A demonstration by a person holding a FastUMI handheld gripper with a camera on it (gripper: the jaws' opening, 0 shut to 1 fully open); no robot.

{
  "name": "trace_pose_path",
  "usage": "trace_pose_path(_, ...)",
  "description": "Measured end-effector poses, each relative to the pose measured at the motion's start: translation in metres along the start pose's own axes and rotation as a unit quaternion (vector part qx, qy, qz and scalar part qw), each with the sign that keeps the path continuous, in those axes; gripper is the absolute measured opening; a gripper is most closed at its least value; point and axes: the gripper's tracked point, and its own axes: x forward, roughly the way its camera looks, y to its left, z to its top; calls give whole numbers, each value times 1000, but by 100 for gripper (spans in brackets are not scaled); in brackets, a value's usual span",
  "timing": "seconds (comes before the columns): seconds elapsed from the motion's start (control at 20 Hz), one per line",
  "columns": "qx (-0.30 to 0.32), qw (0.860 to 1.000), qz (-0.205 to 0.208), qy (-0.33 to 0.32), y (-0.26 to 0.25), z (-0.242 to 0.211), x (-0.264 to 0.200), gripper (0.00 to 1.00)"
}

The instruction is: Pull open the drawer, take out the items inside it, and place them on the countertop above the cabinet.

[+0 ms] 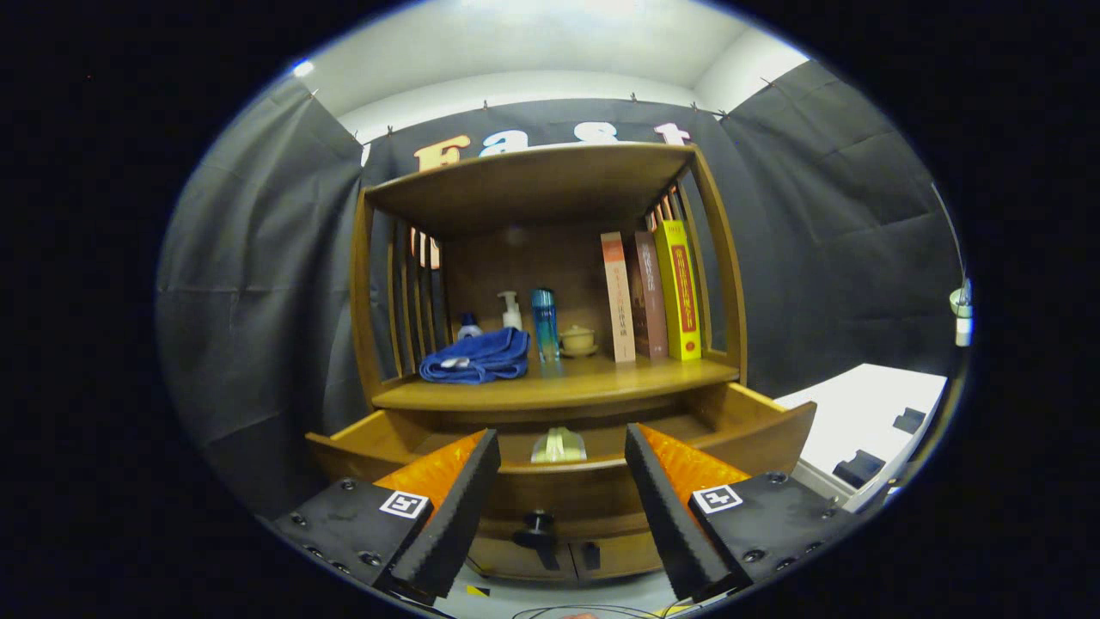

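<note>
A wooden cabinet stands ahead with its drawer point(559, 481) pulled out toward me. Inside the drawer, just beyond and between my fingers, lies a pale greenish item point(559, 445), partly hidden by the drawer's front panel. A dark knob point(538, 520) sits on the drawer front, low between the fingers. The countertop point(601, 378) above the drawer carries a folded blue towel point(477, 357), small bottles point(543, 322) and upright books point(653, 297). My gripper point(563, 456) is open, held in front of the drawer, with nothing between its fingers.
A small lidded cup point(577, 340) stands beside the bottles on the countertop. A shelf roof point(533, 176) covers the countertop, with slatted sides. A white table point(868, 421) stands to the right of the cabinet. Black cloth walls surround the booth.
</note>
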Motion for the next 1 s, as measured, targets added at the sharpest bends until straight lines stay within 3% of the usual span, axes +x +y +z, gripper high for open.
trace_pose_path(0.15, 3, 1000, 2, -5, -4, 42, 21, 96)
trace_pose_path(0.35, -15, 999, 13, 36, -3, 61, 69, 96)
trace_pose_path(0.65, -28, 991, 19, 132, -7, 16, 137, 96)
trace_pose_path(1.0, -23, 977, 11, 212, 4, -48, 170, 96)
